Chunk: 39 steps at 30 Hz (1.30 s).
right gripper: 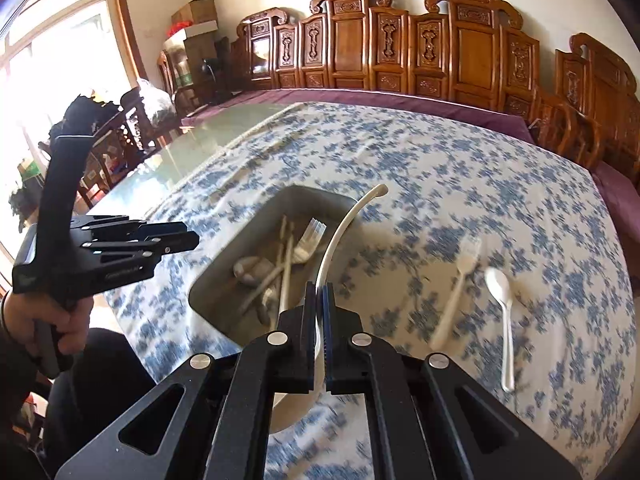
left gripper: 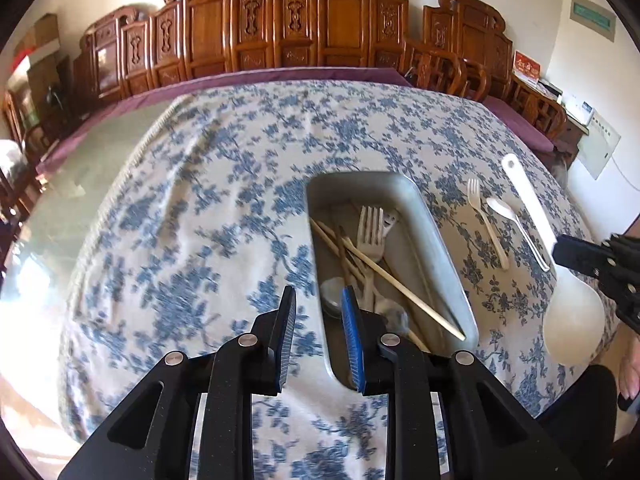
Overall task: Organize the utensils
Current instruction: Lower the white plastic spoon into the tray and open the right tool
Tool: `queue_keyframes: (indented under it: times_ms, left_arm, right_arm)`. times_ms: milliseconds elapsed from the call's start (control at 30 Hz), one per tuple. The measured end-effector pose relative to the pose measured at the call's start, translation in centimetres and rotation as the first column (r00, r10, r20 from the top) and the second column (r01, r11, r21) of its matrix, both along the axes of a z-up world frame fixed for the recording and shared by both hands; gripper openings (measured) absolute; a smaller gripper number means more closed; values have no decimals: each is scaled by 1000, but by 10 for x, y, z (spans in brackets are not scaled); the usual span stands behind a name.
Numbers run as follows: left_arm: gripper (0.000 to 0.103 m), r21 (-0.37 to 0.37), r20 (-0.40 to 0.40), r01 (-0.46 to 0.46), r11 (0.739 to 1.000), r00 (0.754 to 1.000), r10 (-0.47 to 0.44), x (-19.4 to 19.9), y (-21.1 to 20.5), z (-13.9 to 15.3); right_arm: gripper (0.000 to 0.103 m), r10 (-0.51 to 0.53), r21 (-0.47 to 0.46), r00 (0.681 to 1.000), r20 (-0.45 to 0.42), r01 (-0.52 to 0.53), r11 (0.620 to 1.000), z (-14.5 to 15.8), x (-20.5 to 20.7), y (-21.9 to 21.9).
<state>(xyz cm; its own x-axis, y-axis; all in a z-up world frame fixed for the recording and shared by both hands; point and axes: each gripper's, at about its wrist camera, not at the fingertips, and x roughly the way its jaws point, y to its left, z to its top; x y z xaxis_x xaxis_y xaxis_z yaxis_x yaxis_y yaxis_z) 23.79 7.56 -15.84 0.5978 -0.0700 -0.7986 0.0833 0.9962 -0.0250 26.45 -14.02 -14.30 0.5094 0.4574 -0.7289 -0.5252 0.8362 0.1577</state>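
A grey metal tray (left gripper: 432,236) (right gripper: 224,272) sits on the blue floral tablecloth and holds forks, chopsticks and spoons. My left gripper (left gripper: 318,312) is open and empty, over the tray's near left rim. My right gripper (right gripper: 320,300) is shut on a large white rice paddle (right gripper: 340,232), held above the table beside the tray's right side; it also shows in the left wrist view (left gripper: 528,200). A white plastic fork (left gripper: 486,220) (right gripper: 456,292) and a white plastic spoon (left gripper: 516,224) (right gripper: 502,304) lie on the cloth right of the tray.
The cloth covers a glass-topped table (left gripper: 72,200) with a purple border. Carved wooden chairs (left gripper: 280,28) line the far side. The left gripper (right gripper: 120,248) and the hand holding it show at the left of the right wrist view.
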Motion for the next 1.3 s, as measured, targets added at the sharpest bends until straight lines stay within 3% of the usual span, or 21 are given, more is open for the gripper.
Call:
queue_keyframes:
  times_ms: [267, 667, 933, 1300]
  left_arm:
    - [22, 9, 19, -26, 1000, 999, 26, -6, 25, 10]
    - [22, -27, 13, -44, 999, 999, 44, -18, 49, 2]
    - [22, -25, 8, -27, 999, 1000, 27, -20, 45, -3]
    - [22, -21, 9, -19, 1000, 1000, 19, -21, 40, -3]
  right_arm:
    - [4, 17, 11, 1000, -7, -17, 1000, -2, 24, 37]
    - [4, -1, -10, 997, -77, 1, 1000, -37, 58, 78]
    - [4, 29, -15, 995, -97, -30, 999, -53, 58, 103]
    - [5, 42, 9, 993, -108, -41, 999, -62, 57, 97]
